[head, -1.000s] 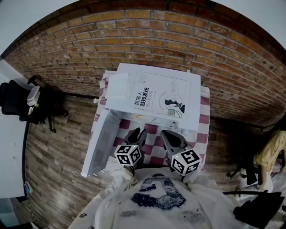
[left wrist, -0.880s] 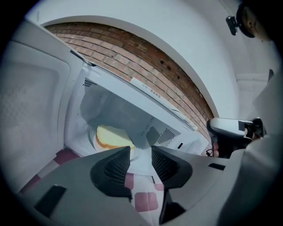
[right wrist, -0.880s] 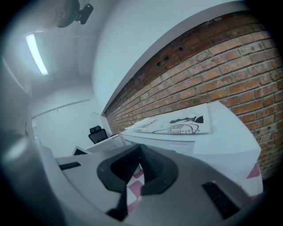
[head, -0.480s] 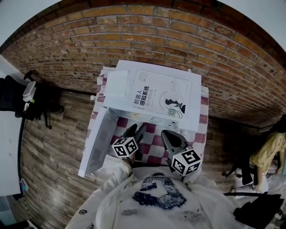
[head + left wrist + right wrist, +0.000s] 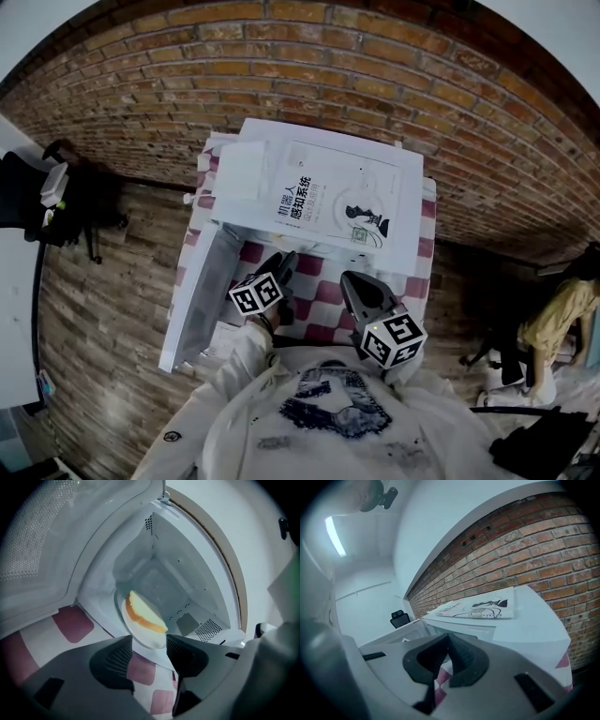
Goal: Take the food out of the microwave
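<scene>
**Microwave open, food on its plate inside, neither gripper holding anything**

At the far left of the head view we note the microwave door swung fully open over the checked tablecloth. Just right of it, the left gripper points into the mouth of the microwave. In the left gripper view its jaws stand wide apart and grasp nothing.

The food, a pale yellow slice with a browned edge, lies on a plate on the floor of the oven chamber. The plate's near rim shows in the gap between the jaw tips. We cannot settle whether the rim has reached the pads, but they appear clear of it.

A book lies flat on top of the microwave.

Further right, the right gripper hangs over the tablecloth in front of the microwave, well apart from the plate. Its jaws are brought together, with nothing between them.
</scene>
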